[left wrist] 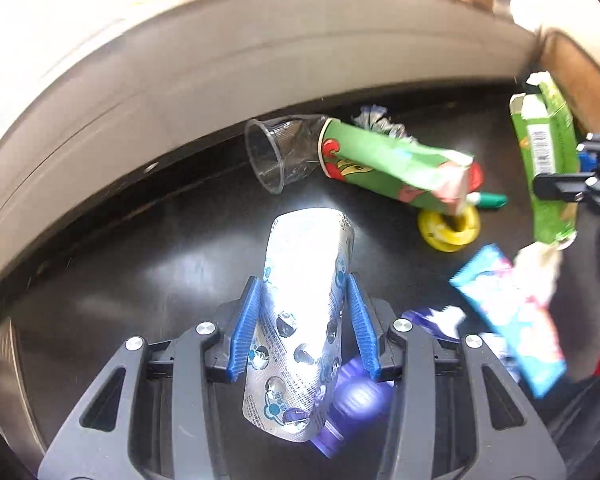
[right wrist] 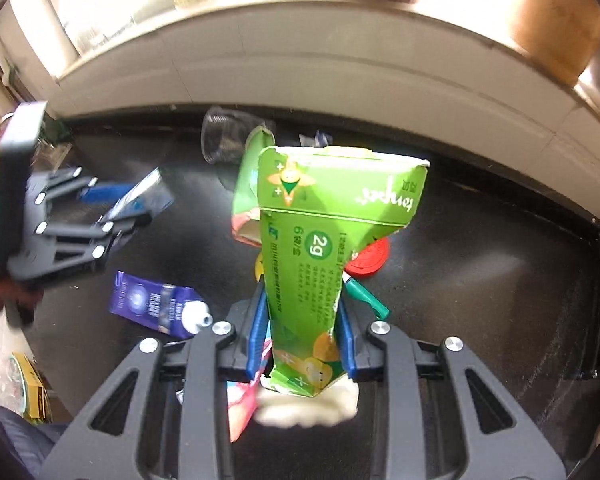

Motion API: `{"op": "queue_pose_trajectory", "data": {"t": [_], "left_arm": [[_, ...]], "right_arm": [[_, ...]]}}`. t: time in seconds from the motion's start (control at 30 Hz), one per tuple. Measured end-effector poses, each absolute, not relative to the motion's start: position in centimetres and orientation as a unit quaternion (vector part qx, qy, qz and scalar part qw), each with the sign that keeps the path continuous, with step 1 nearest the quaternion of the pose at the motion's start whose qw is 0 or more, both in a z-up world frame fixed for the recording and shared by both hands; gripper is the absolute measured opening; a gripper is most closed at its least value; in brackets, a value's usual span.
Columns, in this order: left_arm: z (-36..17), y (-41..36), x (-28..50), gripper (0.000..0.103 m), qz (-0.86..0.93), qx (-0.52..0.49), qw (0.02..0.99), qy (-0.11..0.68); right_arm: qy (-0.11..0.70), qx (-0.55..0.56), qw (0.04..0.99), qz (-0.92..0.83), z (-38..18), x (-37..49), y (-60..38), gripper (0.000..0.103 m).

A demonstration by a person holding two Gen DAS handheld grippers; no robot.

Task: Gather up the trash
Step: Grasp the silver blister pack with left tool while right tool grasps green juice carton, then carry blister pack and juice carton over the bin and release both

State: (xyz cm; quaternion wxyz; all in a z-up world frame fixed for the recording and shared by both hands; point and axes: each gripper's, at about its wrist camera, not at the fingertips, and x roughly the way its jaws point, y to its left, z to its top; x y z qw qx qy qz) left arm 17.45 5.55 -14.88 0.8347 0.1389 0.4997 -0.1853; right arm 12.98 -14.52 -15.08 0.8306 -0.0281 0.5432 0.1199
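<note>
A silver blister pack (left wrist: 300,300) stands up between my left gripper's (left wrist: 304,280) blue pads, which press on its sides; the gripper is shut on it. In the right wrist view a crushed green carton (right wrist: 320,248) is pinched at its narrow waist by my right gripper (right wrist: 302,300), shut on it. The right gripper (left wrist: 580,180) also shows at the left wrist view's right edge, carrying the green carton (left wrist: 548,152). The left gripper (right wrist: 100,208) appears blurred at the left of the right wrist view, above the black table (right wrist: 480,272).
On the table lie a clear plastic cup (left wrist: 276,152), a green paper cup (left wrist: 388,164), a yellow ring (left wrist: 448,232), a green marker (right wrist: 364,296), a red lid (right wrist: 370,260), a purple box (right wrist: 152,308), a blue-pink wrapper (left wrist: 508,312) and white tissue (right wrist: 308,408). A pale wall ledge (right wrist: 300,60) borders the far side.
</note>
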Motion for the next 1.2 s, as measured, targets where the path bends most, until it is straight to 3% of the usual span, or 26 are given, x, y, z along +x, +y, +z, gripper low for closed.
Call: {"op": "queue_pose_trajectory", "data": {"t": [0.33,0.8,1.2], "left_arm": [[-9.7,4.6,6.3,0.044,-0.105,0.075,0.854,0.504],[-7.8,3.6,2.3,0.044,-0.084,0.075,0.871,0.479],[-5.9,15.3,-4.7,0.044,0.083,-0.018,0.888,0.452]], "right_arm": [[0.52,-0.04,0.845,0.12,-11.6,7.0,-14.2,0.03],[0.497,-0.049,0.856,0.133,-8.7,3.5,-14.7,0.03],[0.46,-0.123,0.828,0.297,-6.2,2.9,-0.8,0.031]]}}
